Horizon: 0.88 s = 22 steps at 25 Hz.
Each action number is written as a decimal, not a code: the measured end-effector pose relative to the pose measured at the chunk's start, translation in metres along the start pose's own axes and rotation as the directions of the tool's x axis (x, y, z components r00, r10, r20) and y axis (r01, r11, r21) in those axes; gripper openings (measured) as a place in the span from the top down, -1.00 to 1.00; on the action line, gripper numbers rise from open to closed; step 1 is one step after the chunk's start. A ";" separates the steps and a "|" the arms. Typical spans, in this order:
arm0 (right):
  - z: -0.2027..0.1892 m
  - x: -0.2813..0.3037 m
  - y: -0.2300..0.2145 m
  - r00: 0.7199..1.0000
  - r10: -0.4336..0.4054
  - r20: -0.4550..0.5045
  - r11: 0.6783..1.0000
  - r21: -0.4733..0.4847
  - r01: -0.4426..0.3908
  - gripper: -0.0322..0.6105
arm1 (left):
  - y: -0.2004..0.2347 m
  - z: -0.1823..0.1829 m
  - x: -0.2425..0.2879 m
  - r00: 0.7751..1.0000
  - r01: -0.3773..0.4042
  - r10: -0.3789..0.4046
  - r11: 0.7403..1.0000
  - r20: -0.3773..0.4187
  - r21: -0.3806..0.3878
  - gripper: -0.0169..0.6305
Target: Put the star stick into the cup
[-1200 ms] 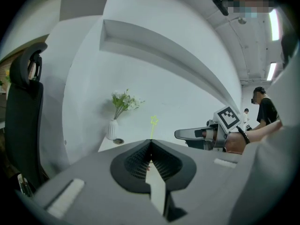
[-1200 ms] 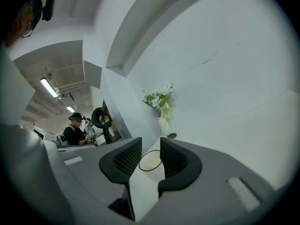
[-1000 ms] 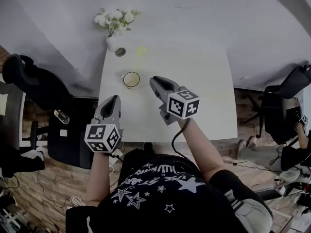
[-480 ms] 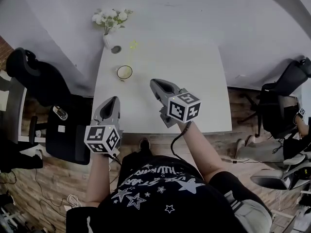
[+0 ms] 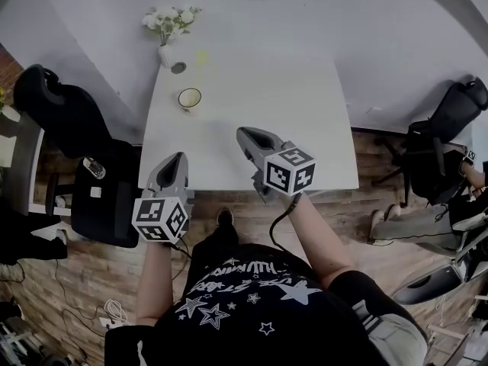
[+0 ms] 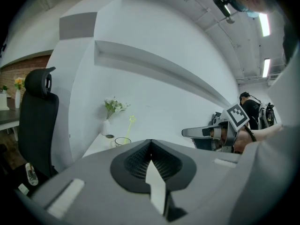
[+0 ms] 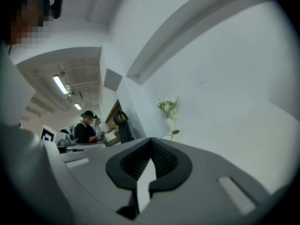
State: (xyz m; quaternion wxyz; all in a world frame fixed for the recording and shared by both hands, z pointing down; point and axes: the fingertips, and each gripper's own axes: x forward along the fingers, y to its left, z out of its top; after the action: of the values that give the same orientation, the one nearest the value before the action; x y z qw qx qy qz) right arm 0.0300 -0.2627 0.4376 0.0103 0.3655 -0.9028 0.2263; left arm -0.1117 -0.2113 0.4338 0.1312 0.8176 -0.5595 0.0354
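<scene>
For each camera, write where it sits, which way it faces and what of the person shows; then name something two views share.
Head view: on the person's head, facing steeply down at the table; both forearms, left gripper and right gripper show.
Left gripper view: on the left gripper, along its shut jaws toward the cup; the right gripper shows at right.
Right gripper view: on the right gripper, along its shut jaws toward the wall.
Shared: both gripper views show the vase.
</scene>
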 end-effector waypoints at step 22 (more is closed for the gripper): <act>-0.036 -0.079 0.035 0.999 -0.020 -0.035 0.999 -0.026 0.019 0.86 | -0.052 -0.027 -0.068 1.000 0.002 -0.002 1.000 0.005 -0.014 0.94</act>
State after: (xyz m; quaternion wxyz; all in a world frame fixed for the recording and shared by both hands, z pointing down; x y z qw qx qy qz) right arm 0.0595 -0.1736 0.4414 0.0333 0.3699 -0.9018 0.2210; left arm -0.0862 -0.1247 0.4371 0.1356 0.8174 -0.5592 0.0293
